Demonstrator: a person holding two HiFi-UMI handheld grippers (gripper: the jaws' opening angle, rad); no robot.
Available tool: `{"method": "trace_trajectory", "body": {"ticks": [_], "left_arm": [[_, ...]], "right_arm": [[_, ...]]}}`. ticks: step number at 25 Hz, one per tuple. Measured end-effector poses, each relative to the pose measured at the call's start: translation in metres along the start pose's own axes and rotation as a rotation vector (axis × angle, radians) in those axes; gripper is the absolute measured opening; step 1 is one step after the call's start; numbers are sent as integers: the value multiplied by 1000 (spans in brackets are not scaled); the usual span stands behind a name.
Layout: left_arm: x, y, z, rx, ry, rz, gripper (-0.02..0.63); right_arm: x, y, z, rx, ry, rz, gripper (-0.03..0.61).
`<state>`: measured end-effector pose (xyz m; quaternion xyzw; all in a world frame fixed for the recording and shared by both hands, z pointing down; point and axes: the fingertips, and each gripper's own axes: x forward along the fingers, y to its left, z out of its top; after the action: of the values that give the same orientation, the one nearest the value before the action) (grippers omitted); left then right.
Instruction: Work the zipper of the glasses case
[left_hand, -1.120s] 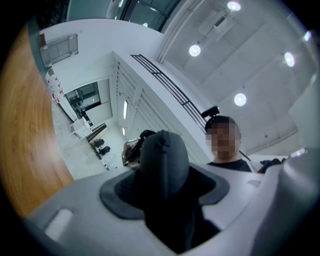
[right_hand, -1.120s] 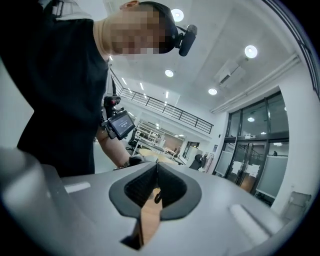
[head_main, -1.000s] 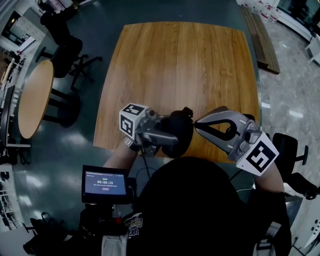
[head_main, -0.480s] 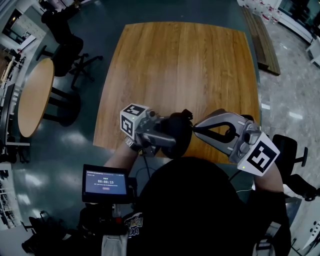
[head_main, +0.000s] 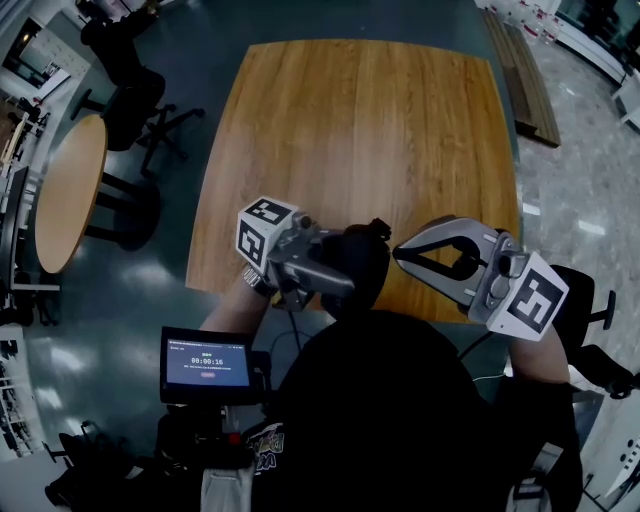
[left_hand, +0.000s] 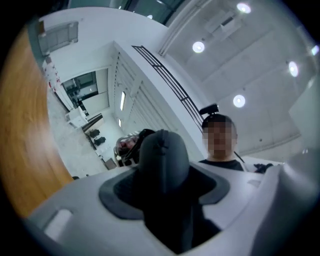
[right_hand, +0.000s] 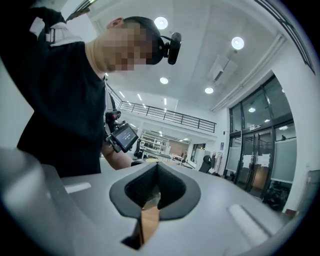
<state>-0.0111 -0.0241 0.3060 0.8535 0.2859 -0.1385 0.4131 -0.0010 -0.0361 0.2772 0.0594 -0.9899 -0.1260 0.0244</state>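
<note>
While the person leans over the near edge of the wooden tabletop (head_main: 360, 130), the left claw (head_main: 335, 272) grasps the dark glasses case (head_main: 358, 262) at the lower centre of the head view, above that near edge. In the left gripper view the case's rounded grey end rises at the middle of the frame and fills the gap between the jaws, with a seam running over its top. The right claw (head_main: 398, 252) is clenched, and its tip points toward the left of the frame, just beside the case's right side. Its own view shows the pads closed together, with wood visible below them. Whether they pinch the zipper pull cannot be told.
</note>
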Motion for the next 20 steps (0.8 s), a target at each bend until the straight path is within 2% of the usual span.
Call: {"method": "trace_trajectory", "body": {"ticks": [3, 5, 9, 13, 16, 20], "left_arm": [[11, -3, -18, 4, 73, -21, 276], [16, -2, -25, 33, 96, -22, 282], [16, 1, -20, 67, 67, 0, 264], [9, 1, -10, 105, -20, 16, 253], [6, -1, -9, 157, -41, 37, 250], [3, 0, -6, 189, -66, 66, 249]], "right_arm": [[6, -3, -2, -60, 32, -32, 3], [4, -6, -3, -49, 33, -45, 3], [2, -9, 0, -26, 13, -50, 3], [-2, -11, 5, 8, -22, -42, 3], [-1, -7, 10, 26, -46, -27, 3], [3, -5, 7, -128, 50, -34, 3]]}}
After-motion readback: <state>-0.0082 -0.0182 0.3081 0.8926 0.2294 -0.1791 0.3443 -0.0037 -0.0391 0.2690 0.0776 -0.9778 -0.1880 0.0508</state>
